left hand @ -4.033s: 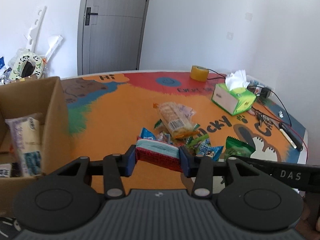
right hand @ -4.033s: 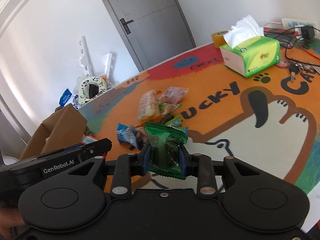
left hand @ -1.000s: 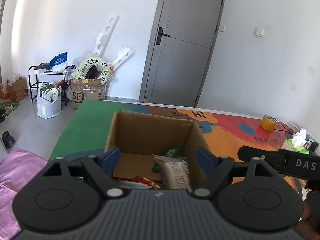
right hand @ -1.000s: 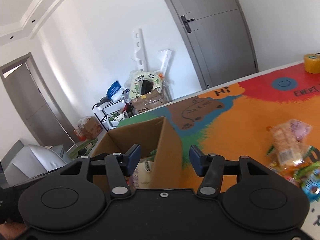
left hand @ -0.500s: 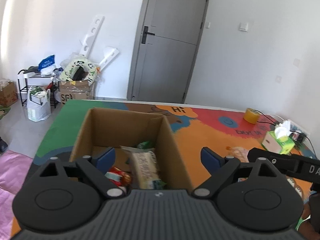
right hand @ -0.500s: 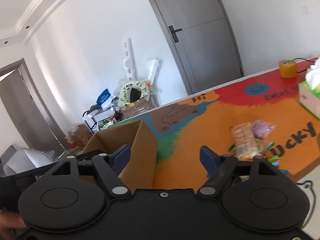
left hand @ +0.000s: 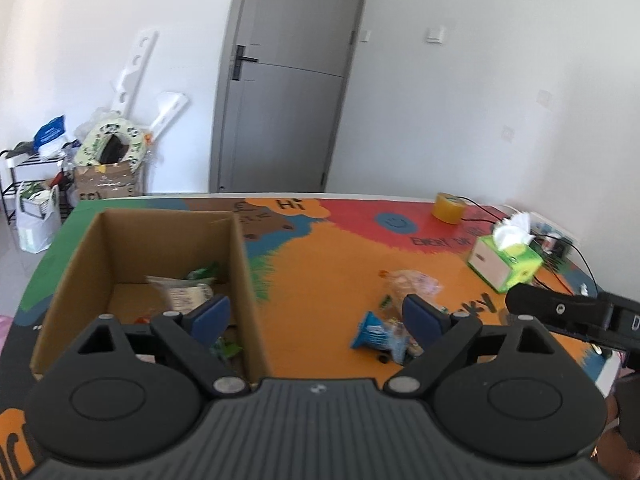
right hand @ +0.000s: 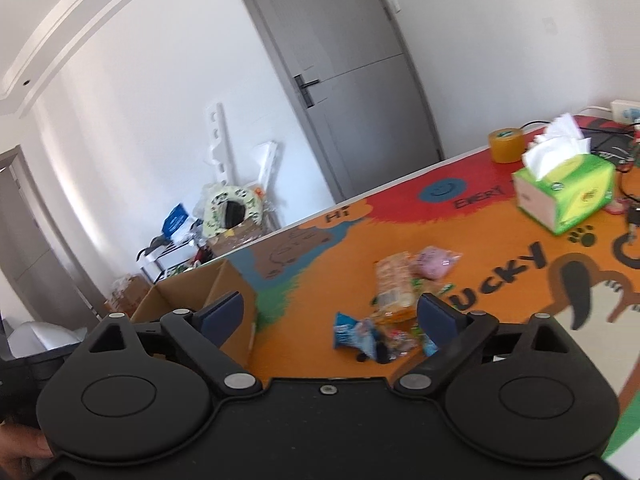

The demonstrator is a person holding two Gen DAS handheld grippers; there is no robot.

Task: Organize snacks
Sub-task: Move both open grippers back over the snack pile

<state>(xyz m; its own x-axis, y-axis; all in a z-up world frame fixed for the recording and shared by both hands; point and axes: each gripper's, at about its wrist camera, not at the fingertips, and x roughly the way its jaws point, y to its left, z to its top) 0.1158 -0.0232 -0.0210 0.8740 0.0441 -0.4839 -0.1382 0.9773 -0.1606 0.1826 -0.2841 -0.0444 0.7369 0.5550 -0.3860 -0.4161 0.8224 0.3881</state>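
An open cardboard box [left hand: 160, 240] stands at the left of the colourful mat, with a pale packet [left hand: 184, 294] and green packets lying inside. My left gripper [left hand: 316, 316] is open and empty, hanging above the box's right wall. Loose snacks [left hand: 400, 308] lie on the orange part of the mat, with a blue packet [left hand: 372, 330] nearest. My right gripper [right hand: 330, 318] is empty and its jaws are opening. It hangs above the mat between the box [right hand: 224, 292] and the snack pile [right hand: 394, 292]. A pink packet [right hand: 436, 264] lies at the pile's far side.
A green tissue box [right hand: 568, 192] and a yellow tape roll [right hand: 506, 144] stand at the mat's far right, with cables and keys beyond. The right gripper's body [left hand: 568, 316] crosses the left wrist view's right side. Behind the table are a grey door and floor clutter.
Four seconds ago each gripper held a packet; now both are empty. Over the last second both views swung right from the box toward the snack pile, and the right jaws spread wider.
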